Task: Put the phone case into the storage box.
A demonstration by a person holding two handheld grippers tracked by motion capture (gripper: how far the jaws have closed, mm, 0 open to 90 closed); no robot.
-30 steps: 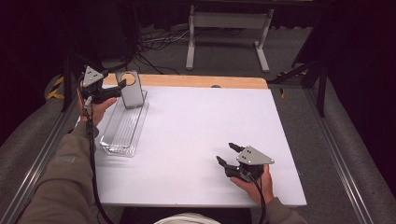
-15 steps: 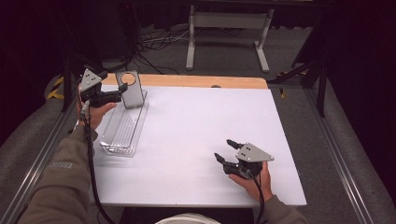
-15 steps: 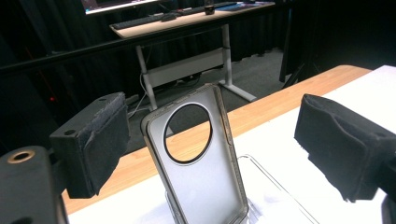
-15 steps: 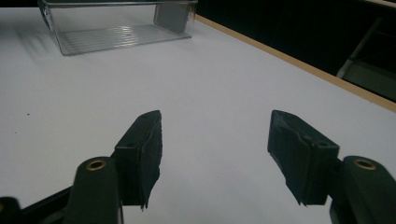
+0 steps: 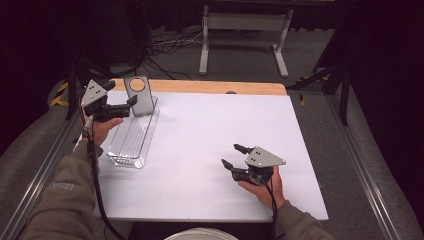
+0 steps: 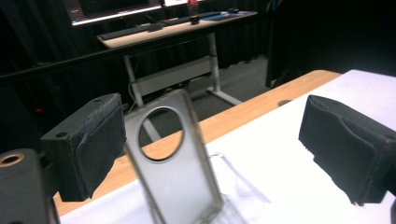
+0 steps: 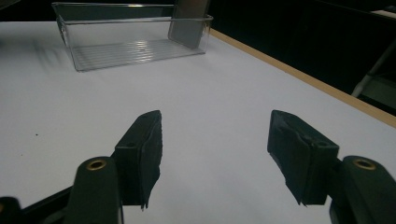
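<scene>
From my station I see the left gripper (image 5: 131,102) held at the far left corner of the desk (image 5: 210,135); its jaws have just been opening and now stand wide, pads clear of the grey plate (image 5: 139,96); in the left gripper view the plate (image 6: 173,163), with its round hole, stands between the two pads, nearer the left one, whether touching it I cannot tell. The plate leans upright at the far end of the clear tray (image 5: 131,141), which lies along the left edge of the desk; the right gripper view shows the tray (image 7: 133,42) with the plate against its end wall. The right gripper (image 5: 234,156) rests low at the near right of the desk, well apart from the tray; its jaws stand open on nothing, bare white surface between them. A wooden strip (image 5: 225,87) edges the far side; beyond it a metal stand (image 5: 242,30) and loose cables (image 5: 167,47) sit on the floor; nothing lies between the right gripper and the tray.
</scene>
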